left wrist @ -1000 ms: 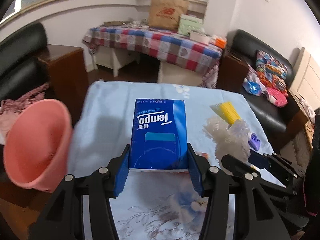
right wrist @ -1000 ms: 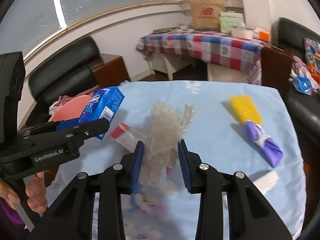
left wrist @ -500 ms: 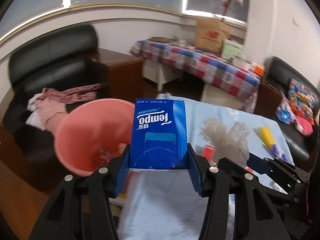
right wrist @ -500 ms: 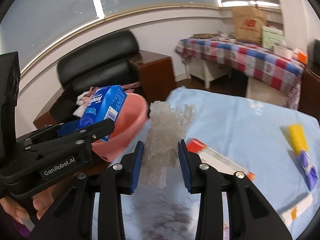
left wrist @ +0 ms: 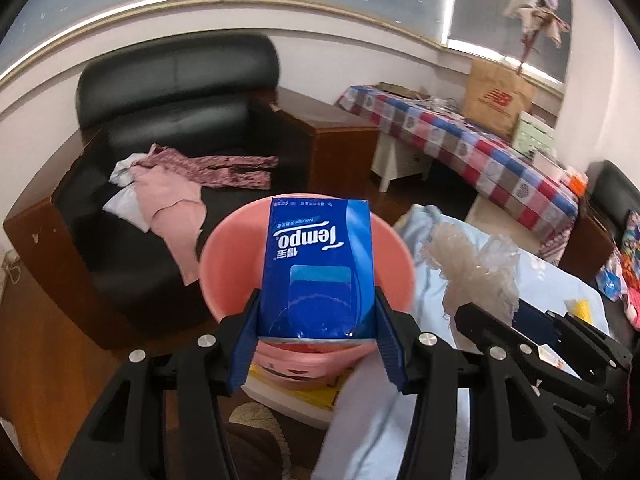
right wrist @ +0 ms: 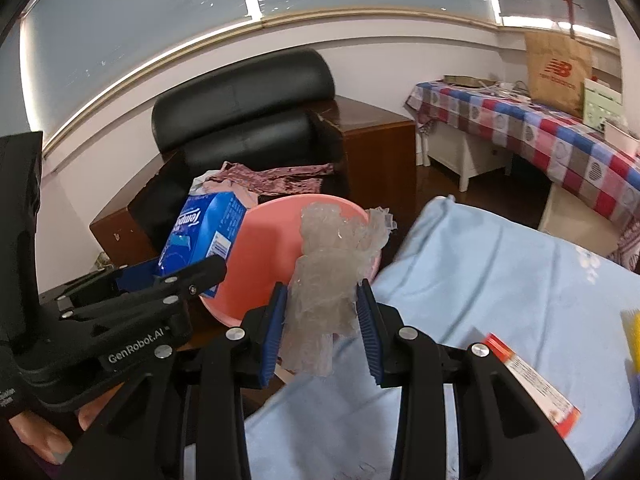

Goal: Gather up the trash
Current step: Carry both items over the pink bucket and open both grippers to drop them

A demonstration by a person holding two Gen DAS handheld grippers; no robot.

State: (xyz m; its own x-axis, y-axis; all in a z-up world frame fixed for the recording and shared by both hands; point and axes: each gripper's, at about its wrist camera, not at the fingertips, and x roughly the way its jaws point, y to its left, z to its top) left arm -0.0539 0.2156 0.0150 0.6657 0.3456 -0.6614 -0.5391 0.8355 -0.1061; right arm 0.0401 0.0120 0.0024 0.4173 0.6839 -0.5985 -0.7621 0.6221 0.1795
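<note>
Blue tissue pack (left wrist: pixel 318 268) sits clamped between the left gripper's (left wrist: pixel 318 334) pads over the pink bin (left wrist: pixel 224 264); the right gripper (right wrist: pixel 322 330) pinches crumpled clear plastic (right wrist: pixel 330 276) beside that bin.

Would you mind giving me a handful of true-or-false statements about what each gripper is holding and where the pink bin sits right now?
1. The left gripper is shut on the blue Tempo tissue pack. True.
2. The right gripper is open with nothing between its fingers. False: it is shut on the crumpled clear plastic.
3. The pink bin stands on the blue tablecloth. False: it sits off the table's edge, beside it.
4. Clothes lie on the black sofa. True.
5. The tissue pack is already lying inside the bin. False: it is held, in front of the bin.
</note>
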